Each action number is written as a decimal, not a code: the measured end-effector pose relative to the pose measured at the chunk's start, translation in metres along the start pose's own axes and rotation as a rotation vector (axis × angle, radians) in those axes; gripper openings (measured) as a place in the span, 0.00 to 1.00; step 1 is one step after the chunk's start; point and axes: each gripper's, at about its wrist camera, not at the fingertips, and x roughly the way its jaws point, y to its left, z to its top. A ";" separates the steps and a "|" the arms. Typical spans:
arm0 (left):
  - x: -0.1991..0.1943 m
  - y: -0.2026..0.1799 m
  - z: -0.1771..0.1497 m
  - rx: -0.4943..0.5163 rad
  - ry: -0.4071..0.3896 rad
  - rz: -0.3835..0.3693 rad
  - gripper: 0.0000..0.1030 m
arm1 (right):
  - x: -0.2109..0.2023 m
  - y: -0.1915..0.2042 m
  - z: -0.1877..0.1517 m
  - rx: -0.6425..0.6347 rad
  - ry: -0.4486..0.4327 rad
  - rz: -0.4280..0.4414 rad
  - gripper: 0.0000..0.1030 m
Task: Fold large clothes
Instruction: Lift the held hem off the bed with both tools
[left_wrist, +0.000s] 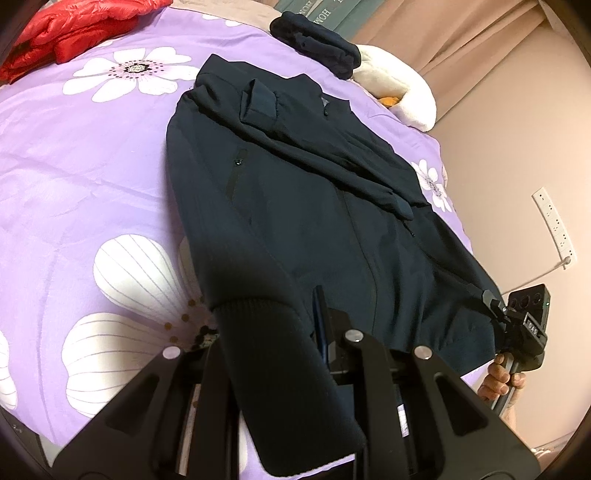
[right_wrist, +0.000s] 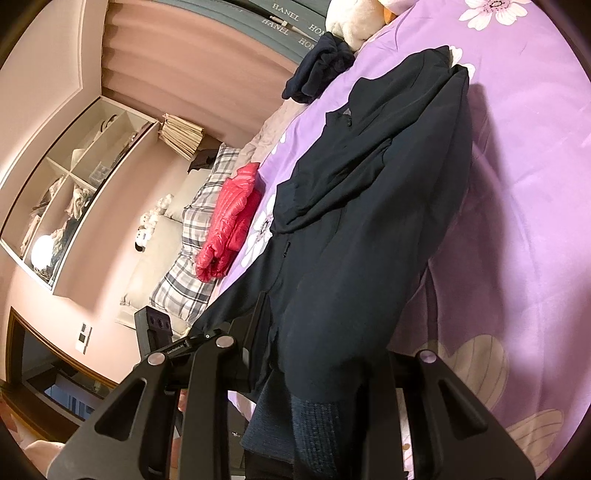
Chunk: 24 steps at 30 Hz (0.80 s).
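We are pinching the ribbed hem of the dark jacket (left_wrist: 295, 206) at its near corners, left gripper (left_wrist: 280, 343) and right gripper (right_wrist: 306, 373) fingers clamped on cloth, lifting it off the bed (left_wrist: 92, 177) for folding toward the collar.

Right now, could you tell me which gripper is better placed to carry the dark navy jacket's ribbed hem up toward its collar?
Neither alone, probably: the left gripper and right gripper each clamp one corner of the dark navy jacket at its ribbed hem, so both should lift together.
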 end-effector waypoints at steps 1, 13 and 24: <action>0.000 0.000 0.000 -0.001 -0.001 -0.003 0.16 | 0.000 -0.001 -0.001 0.005 -0.003 0.004 0.27; -0.008 -0.007 0.001 0.007 -0.036 -0.022 0.14 | -0.007 0.004 -0.001 -0.004 -0.029 0.037 0.24; -0.015 -0.014 0.003 0.017 -0.069 -0.034 0.13 | -0.005 0.015 0.000 -0.047 -0.035 0.036 0.20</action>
